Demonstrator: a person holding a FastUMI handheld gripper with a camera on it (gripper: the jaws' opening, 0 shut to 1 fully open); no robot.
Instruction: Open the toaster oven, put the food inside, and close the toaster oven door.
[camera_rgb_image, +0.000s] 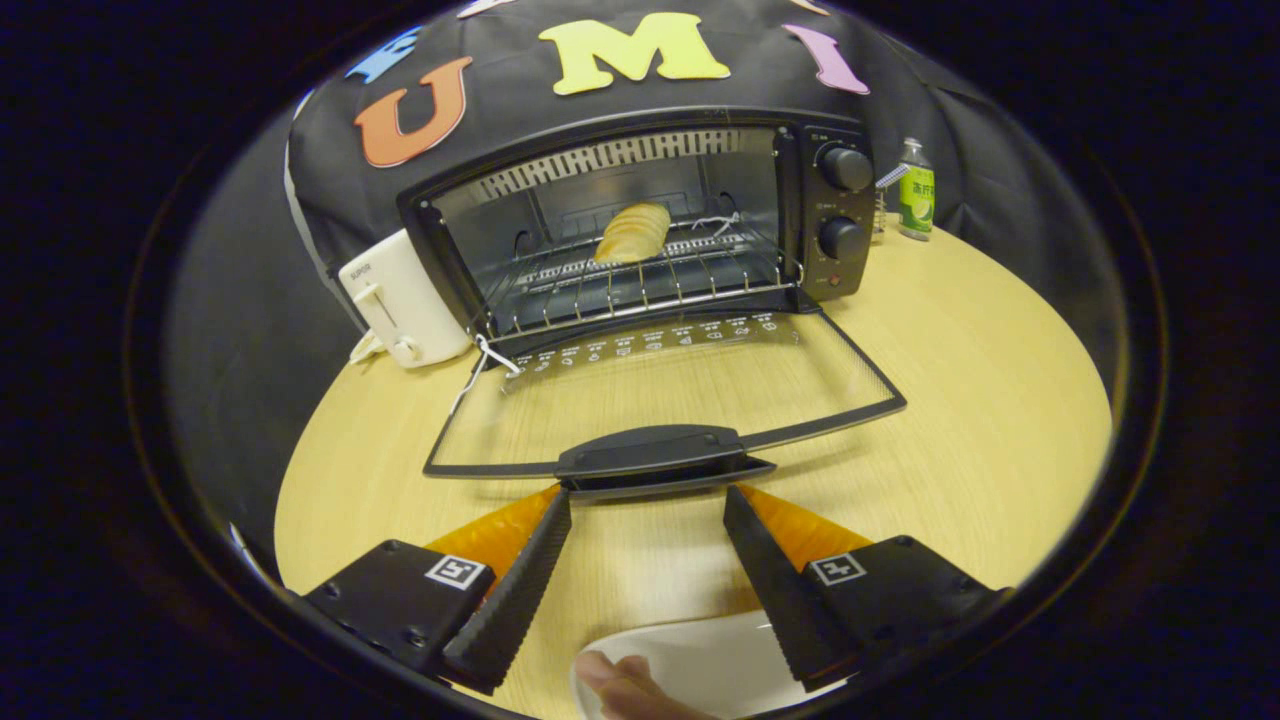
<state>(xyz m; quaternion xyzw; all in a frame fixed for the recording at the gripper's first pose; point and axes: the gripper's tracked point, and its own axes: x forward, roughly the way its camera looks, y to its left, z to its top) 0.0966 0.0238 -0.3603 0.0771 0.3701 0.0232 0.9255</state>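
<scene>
A black toaster oven (830, 215) stands on the wooden table, and its glass door (660, 400) hangs fully down and flat. A pale bread roll (633, 233) lies on the wire rack (640, 285) inside. The door's black handle (650, 455) sits just ahead of my fingertips. My gripper (648, 502) is open, with nothing between its fingers, and its tips stop just short of the handle. Below the fingers lies a white plate (700, 665), with a person's finger (625, 685) at its rim.
A white pop-up toaster (405, 300) stands left of the oven. A small green-labelled bottle (915, 190) stands to its right at the back. A white string (480, 365) hangs from the door's left hinge. Bare wooden table (980, 400) spreads right of the door.
</scene>
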